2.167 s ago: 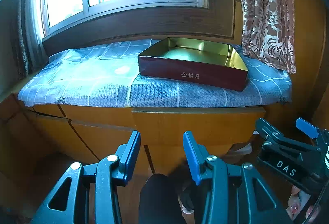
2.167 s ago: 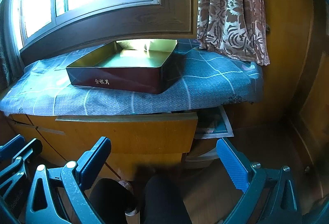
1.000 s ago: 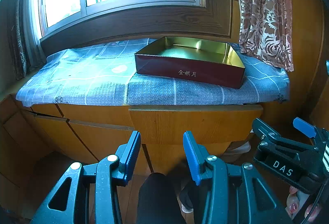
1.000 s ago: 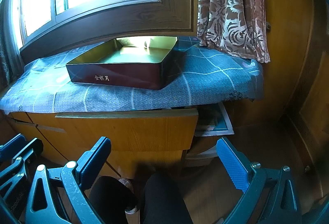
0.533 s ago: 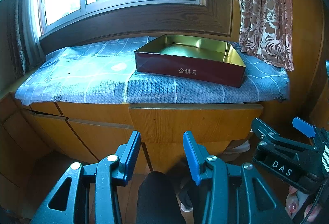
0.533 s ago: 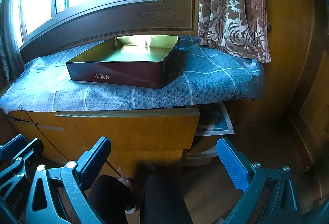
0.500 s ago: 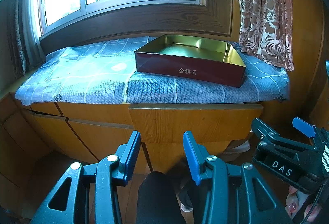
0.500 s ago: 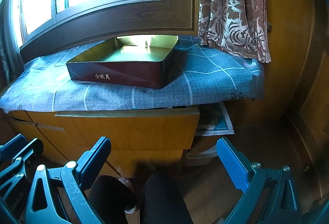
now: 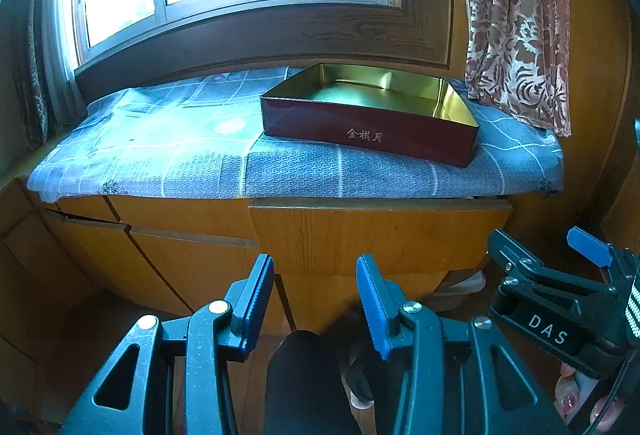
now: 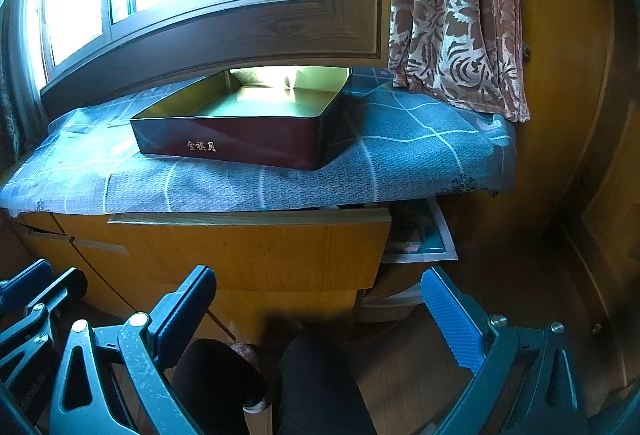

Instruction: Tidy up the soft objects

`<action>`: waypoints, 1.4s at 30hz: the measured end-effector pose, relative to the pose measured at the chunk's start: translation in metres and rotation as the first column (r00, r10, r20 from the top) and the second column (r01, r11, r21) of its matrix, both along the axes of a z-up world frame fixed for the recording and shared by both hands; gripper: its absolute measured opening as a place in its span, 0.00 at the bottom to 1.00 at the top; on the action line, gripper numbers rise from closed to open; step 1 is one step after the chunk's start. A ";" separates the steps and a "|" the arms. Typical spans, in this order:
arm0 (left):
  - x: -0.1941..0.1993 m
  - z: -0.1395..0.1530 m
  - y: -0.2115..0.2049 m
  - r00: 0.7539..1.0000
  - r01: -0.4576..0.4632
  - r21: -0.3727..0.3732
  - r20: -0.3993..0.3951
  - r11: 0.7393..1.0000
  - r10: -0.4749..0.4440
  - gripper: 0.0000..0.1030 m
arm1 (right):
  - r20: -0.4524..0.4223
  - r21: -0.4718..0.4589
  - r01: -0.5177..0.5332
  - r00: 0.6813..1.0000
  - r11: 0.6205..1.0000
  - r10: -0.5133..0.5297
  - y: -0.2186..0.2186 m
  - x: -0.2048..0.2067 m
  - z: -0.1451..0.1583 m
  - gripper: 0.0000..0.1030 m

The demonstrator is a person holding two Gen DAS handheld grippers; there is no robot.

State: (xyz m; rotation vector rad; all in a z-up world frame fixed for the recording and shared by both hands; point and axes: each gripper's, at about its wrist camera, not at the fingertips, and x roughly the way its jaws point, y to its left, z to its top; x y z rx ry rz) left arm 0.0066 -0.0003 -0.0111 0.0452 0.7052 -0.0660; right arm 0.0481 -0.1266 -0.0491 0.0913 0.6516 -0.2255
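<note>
A dark red tin box (image 9: 368, 131) with a gold inside and gold lettering stands with nothing in it on a blue checked cloth (image 9: 160, 155) over a wooden cabinet below the window. In the right wrist view the box (image 10: 240, 143) sits left of centre on the cloth (image 10: 400, 155). My left gripper (image 9: 314, 263) hangs low in front of the cabinet, jaws a little apart with nothing between them. My right gripper (image 10: 316, 275) is spread wide and holds nothing. No loose soft object is in view.
The cabinet's door (image 9: 380, 235) stands ajar toward me. A patterned curtain (image 10: 456, 15) hangs at the right end. Papers (image 10: 420, 239) lie on a shelf under the cloth. A person's dark-trousered legs (image 10: 320, 387) are below the grippers. The right gripper (image 9: 560, 295) shows at the left view's edge.
Both views have drifted slightly, so the box sits a touch higher in frame than in the earliest frames. The jaws keep the same spread.
</note>
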 end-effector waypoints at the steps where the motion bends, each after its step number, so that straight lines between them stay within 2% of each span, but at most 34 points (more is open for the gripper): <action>1: 0.000 0.000 0.000 1.000 -0.001 -0.001 -0.001 1.000 0.001 0.42 | -0.001 0.000 0.001 1.000 1.000 -0.001 0.000 0.000 0.000 1.00; 9: 0.002 0.000 0.000 1.000 0.003 0.001 -0.002 1.000 -0.003 0.42 | -0.002 -0.001 -0.006 1.000 1.000 0.006 0.002 0.001 0.000 1.00; 13: 0.008 -0.004 0.002 0.999 0.027 -0.018 -0.028 0.999 -0.028 0.42 | 0.017 0.011 -0.027 1.000 1.000 0.027 -0.002 0.003 0.000 1.00; 15: 0.014 -0.009 0.006 0.996 0.074 -0.066 -0.053 0.995 -0.077 0.42 | 0.045 0.022 -0.079 0.996 0.997 0.078 -0.005 0.005 0.002 1.00; 17: 0.023 -0.016 0.013 0.986 0.128 -0.150 -0.092 0.980 -0.142 0.42 | 0.085 0.019 -0.185 0.979 0.983 0.183 -0.007 0.008 0.003 1.00; 20: 0.040 -0.032 0.024 0.959 0.154 -0.310 -0.182 0.938 -0.217 0.42 | 0.052 -0.042 -0.305 0.950 0.952 0.307 -0.004 0.020 -0.003 1.00; 21: 0.044 -0.037 0.028 0.953 0.146 -0.343 -0.202 0.928 -0.224 0.43 | 0.032 -0.070 -0.332 0.942 0.941 0.335 -0.001 0.022 -0.006 1.00; 22: 0.048 -0.042 0.030 0.949 0.139 -0.367 -0.216 0.920 -0.230 0.49 | 0.000 -0.104 -0.361 0.932 0.927 0.363 0.003 0.026 -0.011 1.00; 23: 0.052 -0.046 0.032 0.944 0.135 -0.378 -0.230 0.916 -0.234 0.61 | -0.044 -0.154 -0.406 0.914 0.901 0.404 0.008 0.030 -0.018 1.00; 25: 0.054 -0.049 0.032 0.945 0.141 -0.348 -0.232 0.927 -0.230 0.72 | -0.105 -0.233 -0.478 0.878 0.847 0.467 0.014 0.036 -0.030 1.00; 27: 0.056 -0.048 0.028 0.940 0.195 -0.285 -0.217 0.938 -0.261 0.72 | -0.145 -0.254 -0.528 0.849 0.810 0.508 0.014 0.043 -0.036 1.00; 28: 0.057 -0.047 0.025 0.938 0.227 -0.251 -0.202 0.941 -0.281 0.72 | -0.165 -0.250 -0.566 0.824 0.786 0.541 0.013 0.048 -0.038 1.00; 31: 0.052 -0.038 0.019 0.967 0.244 -0.049 -0.069 0.969 -0.247 0.72 | -0.200 -0.215 -0.626 0.779 0.749 0.594 0.008 0.064 -0.038 1.00; 32: 0.051 -0.035 0.014 0.968 0.252 0.038 -0.005 0.967 -0.252 0.72 | -0.209 -0.213 -0.641 0.767 0.737 0.607 0.006 0.071 -0.038 1.00; 34: 0.057 -0.031 0.006 0.952 0.304 0.142 -0.002 0.942 -0.306 0.72 | -0.233 -0.221 -0.671 0.741 0.707 0.630 0.008 0.078 -0.039 1.00; 35: 0.067 -0.030 0.005 0.939 0.344 0.142 -0.026 0.928 -0.343 0.72 | -0.253 -0.215 -0.693 0.720 0.688 0.646 0.008 0.085 -0.040 1.00; 37: 0.081 -0.030 0.003 0.922 0.386 0.106 -0.076 0.916 -0.380 0.72 | -0.292 -0.209 -0.725 0.687 0.656 0.666 0.012 0.094 -0.045 1.00; 38: 0.091 -0.030 0.006 0.912 0.404 0.074 -0.102 0.912 -0.396 0.72 | -0.312 -0.219 -0.728 0.683 0.649 0.660 0.013 0.099 -0.047 1.00; 40: 0.103 -0.030 0.004 0.905 0.420 0.071 -0.111 0.905 -0.411 0.72 | -0.344 -0.237 -0.742 0.667 0.627 0.661 0.016 0.104 -0.051 1.00; 42: 0.112 -0.031 -0.001 0.876 0.478 0.086 -0.124 0.874 -0.467 0.72 | -0.368 -0.238 -0.759 0.648 0.606 0.667 0.018 0.111 -0.054 1.00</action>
